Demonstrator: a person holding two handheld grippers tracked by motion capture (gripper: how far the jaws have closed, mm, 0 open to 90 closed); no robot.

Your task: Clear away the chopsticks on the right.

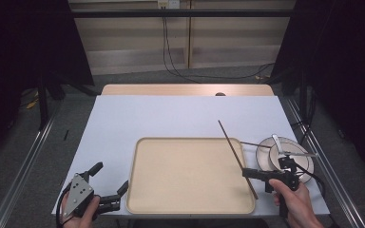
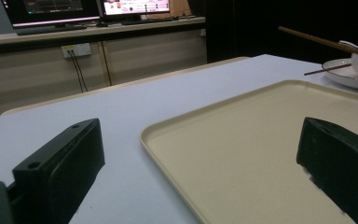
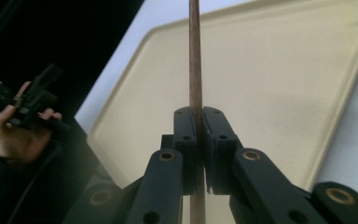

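High view: a chopstick (image 1: 237, 159) is gripped in the right gripper (image 1: 252, 173) over the tray's (image 1: 171, 209) right rim.

Its fingers (image 3: 186, 135) are clamped shut on the stick, which is held slanted from five o'clock toward eleven. The left gripper (image 1: 108, 183) is rested at seven o'clock on the desk (image 1: 180, 114), fingers (image 2: 60, 163) spread wide and empty. A second chopstick (image 1: 256, 144) is left across the plate (image 1: 306, 166) at three o'clock. The carrying step seems underway; next, lowering flat onto the tray before release is called for.
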